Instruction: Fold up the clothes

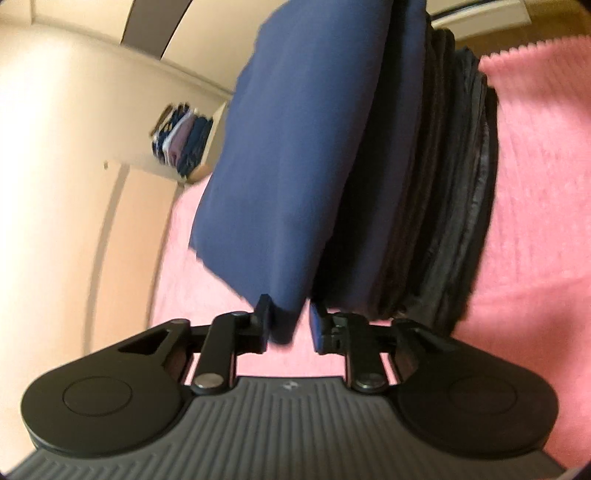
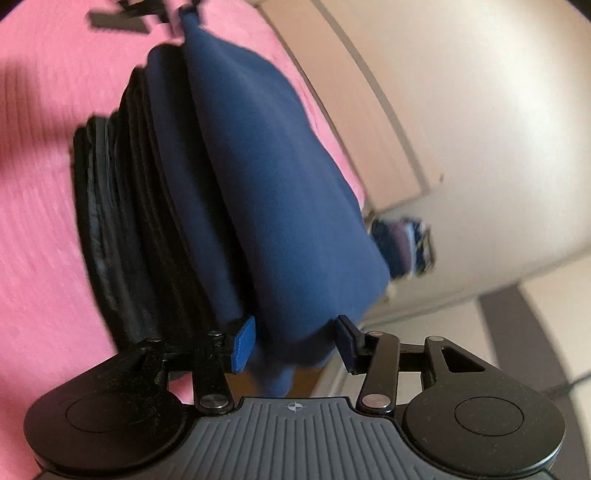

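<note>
A folded navy blue garment (image 1: pixel 295 155) lies on top of a stack of dark folded clothes (image 1: pixel 443 206) on the pink bedcover (image 1: pixel 535 184). My left gripper (image 1: pixel 290 325) has its jaws partly apart with a corner of the navy garment between them. In the right wrist view the navy garment (image 2: pixel 280 206) sits on the dark stack (image 2: pixel 122 221), and my right gripper (image 2: pixel 295 343) has its jaws wide around the garment's near edge, not pinching it. The left gripper shows at the far end (image 2: pixel 147 16), blurred.
The pink cover (image 2: pixel 37 184) spreads under the stack. A cream wardrobe (image 1: pixel 55 166) stands beside the bed, with a shelf of folded coloured clothes (image 1: pixel 181 140), which also shows in the right wrist view (image 2: pixel 402 247). Tiled floor (image 2: pixel 546 332) lies beyond the bed edge.
</note>
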